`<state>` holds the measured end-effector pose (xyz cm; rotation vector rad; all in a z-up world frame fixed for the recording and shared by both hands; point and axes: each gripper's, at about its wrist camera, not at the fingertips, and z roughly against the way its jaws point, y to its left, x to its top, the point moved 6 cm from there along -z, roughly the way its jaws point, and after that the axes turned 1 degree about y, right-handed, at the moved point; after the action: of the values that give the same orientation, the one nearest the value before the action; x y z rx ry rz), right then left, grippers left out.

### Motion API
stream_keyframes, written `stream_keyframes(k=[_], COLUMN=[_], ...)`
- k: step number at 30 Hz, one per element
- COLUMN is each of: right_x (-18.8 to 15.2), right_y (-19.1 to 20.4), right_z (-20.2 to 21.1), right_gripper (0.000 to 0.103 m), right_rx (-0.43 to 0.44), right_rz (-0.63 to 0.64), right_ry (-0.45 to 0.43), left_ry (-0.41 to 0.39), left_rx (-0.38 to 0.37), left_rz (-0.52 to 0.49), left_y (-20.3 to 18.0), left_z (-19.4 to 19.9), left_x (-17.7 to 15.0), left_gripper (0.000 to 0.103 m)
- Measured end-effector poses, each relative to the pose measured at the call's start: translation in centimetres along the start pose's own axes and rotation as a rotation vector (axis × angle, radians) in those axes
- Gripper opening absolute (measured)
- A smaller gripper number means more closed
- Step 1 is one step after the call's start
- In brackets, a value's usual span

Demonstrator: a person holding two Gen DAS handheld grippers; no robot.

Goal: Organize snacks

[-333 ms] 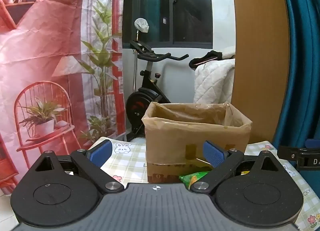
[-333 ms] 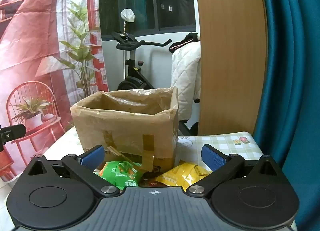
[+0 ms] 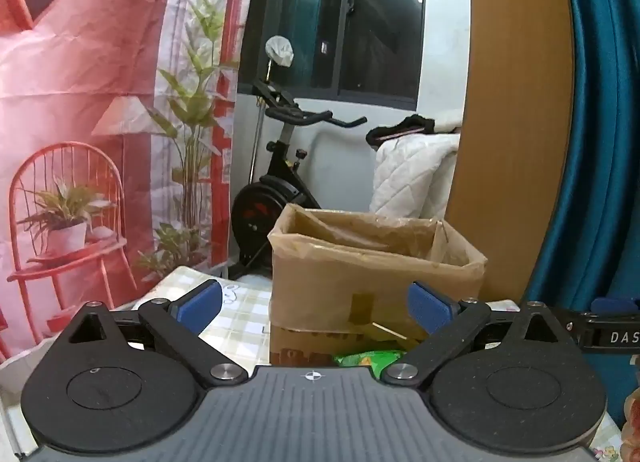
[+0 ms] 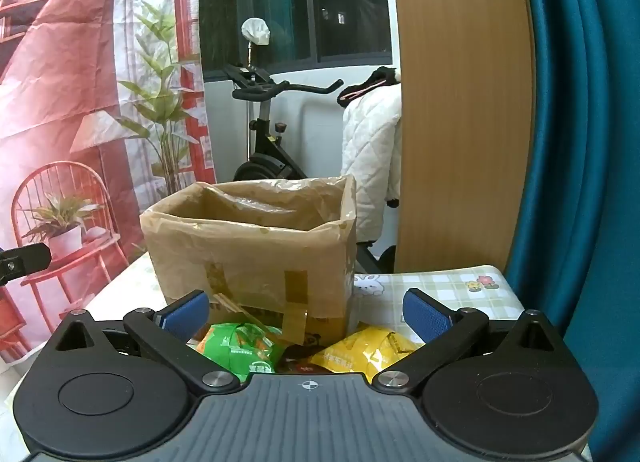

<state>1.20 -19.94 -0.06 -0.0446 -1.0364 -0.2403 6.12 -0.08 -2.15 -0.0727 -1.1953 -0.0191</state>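
A cardboard box lined with a plastic bag stands open on the checked tablecloth; it also shows in the right wrist view. A green snack packet and a yellow snack packet lie on the table in front of the box, with a dark packet between them. A bit of the green packet shows in the left wrist view. My left gripper is open and empty, short of the box. My right gripper is open and empty, above the packets.
An exercise bike and a white quilt stand behind the table. A wooden panel and a teal curtain are on the right. A red printed backdrop hangs on the left. The table's right edge is near.
The left wrist view has shifted slightly, with the box now a little further right in it. The right gripper has barely moved. Both grippers stay open.
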Motion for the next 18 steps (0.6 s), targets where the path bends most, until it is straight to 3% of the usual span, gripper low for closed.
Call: stream_keyframes(k=[11,18], right_x=[-0.1,-0.6], right_y=[0.0,0.5], right_z=[-0.2,-0.7], right_gripper=[0.102,0.102], right_rx=[0.001,0.007], right_rz=[0.001,0.004], right_ry=[-0.003,0.007], left_ry=[-0.008,0.010], left_rx=[0.099,0.090], left_rz=[-0.064,-0.072], left_y=[0.3,0.9], left_z=[0.3,0.3], left_x=[0.1,-0.5], left_gripper=[0.100,0.100])
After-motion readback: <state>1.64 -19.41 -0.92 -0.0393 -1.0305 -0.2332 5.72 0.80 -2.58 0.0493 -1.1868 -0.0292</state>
